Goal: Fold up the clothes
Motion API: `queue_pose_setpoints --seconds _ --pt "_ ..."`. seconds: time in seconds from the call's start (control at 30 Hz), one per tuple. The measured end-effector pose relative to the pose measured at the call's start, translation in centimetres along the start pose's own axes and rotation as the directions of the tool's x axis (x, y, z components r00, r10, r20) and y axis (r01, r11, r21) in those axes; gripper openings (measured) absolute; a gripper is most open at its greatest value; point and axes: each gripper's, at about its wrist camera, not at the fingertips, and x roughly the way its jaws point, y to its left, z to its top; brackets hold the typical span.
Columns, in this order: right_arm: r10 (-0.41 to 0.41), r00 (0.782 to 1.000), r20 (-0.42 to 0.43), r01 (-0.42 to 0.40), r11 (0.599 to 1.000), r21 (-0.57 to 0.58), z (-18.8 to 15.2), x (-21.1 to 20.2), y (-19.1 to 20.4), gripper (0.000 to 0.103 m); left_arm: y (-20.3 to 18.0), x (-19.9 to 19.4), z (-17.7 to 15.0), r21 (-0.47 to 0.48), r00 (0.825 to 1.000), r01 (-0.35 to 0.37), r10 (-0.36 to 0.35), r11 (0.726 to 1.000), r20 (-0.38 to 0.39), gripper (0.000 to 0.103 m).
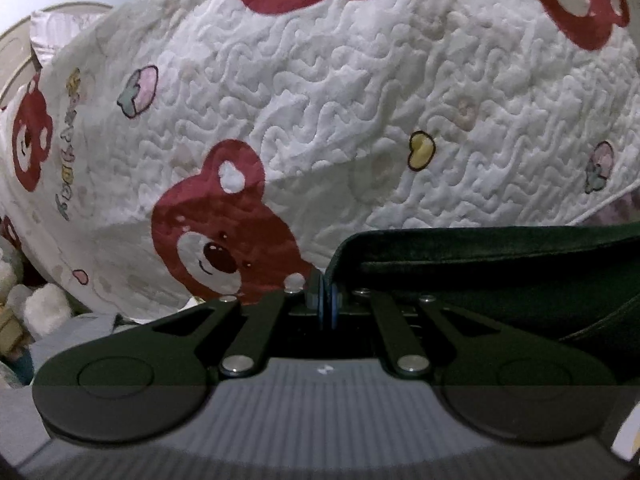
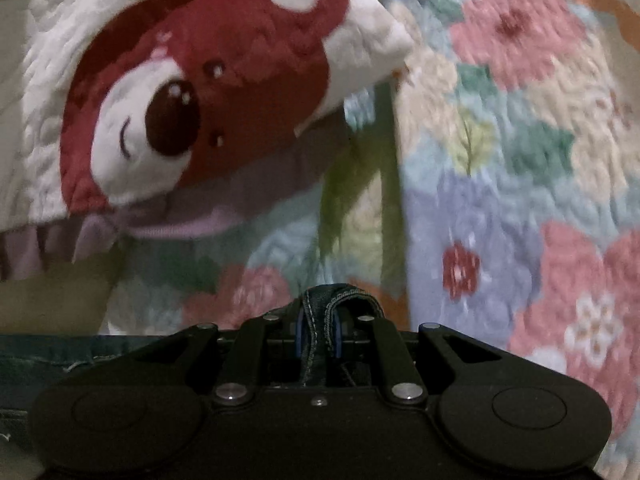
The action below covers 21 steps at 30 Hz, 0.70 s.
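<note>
My left gripper (image 1: 327,305) is shut on the edge of a dark green garment (image 1: 500,276), which stretches away to the right, lifted above the bed. My right gripper (image 2: 320,338) is shut on a stitched dark hem of the same garment (image 2: 320,308), bunched between the blue pads; more of the cloth (image 2: 60,354) runs off to the left. The rest of the garment is hidden below both grippers.
A white quilted blanket with red bear prints (image 1: 320,100) fills the left wrist view and shows at upper left of the right wrist view (image 2: 180,92). A floral patchwork bedspread (image 2: 500,160) lies beneath. Plush toys (image 1: 36,304) sit at far left.
</note>
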Motion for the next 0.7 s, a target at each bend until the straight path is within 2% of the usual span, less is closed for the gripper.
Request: queue_pose_setpoints --seconds 0.07,0.1,0.13,0.17,0.23,0.27,0.33,0.4,0.47,0.57,0.6,0.7 --pt "0.042 0.997 -0.062 -0.040 0.999 0.025 0.9 1.6 0.1 0.021 -0.5 3.2 0.2 -0.022 0.997 -0.004 0.002 1.000 -0.072 0.008" --pt "0.073 0.992 -0.107 -0.068 0.997 0.046 1.3 2.5 0.0 0.040 -0.9 5.6 -0.2 -0.052 0.993 -0.025 0.019 0.998 -0.117 0.019" --pt "0.104 0.983 -0.151 -0.094 0.993 0.068 1.6 3.5 0.0 0.051 -1.8 7.1 -1.2 -0.025 0.985 -0.037 0.032 0.999 -0.167 0.048" --pt "0.117 0.976 -0.184 -0.103 0.991 0.085 1.5 4.1 0.1 0.060 -2.9 8.4 -2.2 0.015 0.975 -0.044 0.046 0.999 -0.218 0.056" --pt "0.102 0.969 -0.223 -0.081 0.991 0.103 0.0 4.4 0.2 0.062 -5.0 10.9 -4.4 0.095 0.945 -0.051 0.078 0.994 -0.316 0.052" --pt "0.103 0.966 -0.237 -0.076 0.990 0.119 -1.1 4.1 0.1 0.062 -6.0 10.3 -5.5 0.105 0.947 -0.031 0.063 0.994 -0.314 0.053" --pt "0.123 0.960 -0.250 -0.083 0.982 0.167 -4.1 2.6 -0.5 0.062 -7.0 7.4 -7.3 0.092 0.959 0.039 -0.011 0.995 -0.282 0.060" --pt "0.145 0.954 -0.261 -0.088 0.972 0.216 -7.1 1.2 -1.0 0.062 -7.7 4.8 -8.8 0.081 0.945 0.094 -0.063 0.992 -0.322 0.062" --pt "0.175 0.951 -0.254 -0.111 0.963 0.247 -10.1 -1.0 -1.1 0.062 -7.9 2.3 -9.9 0.040 0.910 0.157 -0.129 0.987 -0.395 0.062" --pt "0.264 0.952 -0.157 -0.230 0.951 0.206 -14.3 -7.8 0.6 0.062 -7.3 -1.8 -11.3 -0.046 0.852 0.251 -0.243 0.967 -0.465 0.066" --pt "0.311 0.941 -0.133 -0.282 0.939 0.197 -15.6 -9.7 1.3 0.062 -7.0 -3.3 -11.9 -0.062 0.841 0.269 -0.266 0.961 -0.471 0.069" --pt "0.467 0.876 -0.121 -0.439 0.876 0.202 -17.9 -14.0 4.0 0.062 -6.0 -7.2 -14.0 -0.116 0.838 0.237 -0.263 0.965 -0.478 0.073"
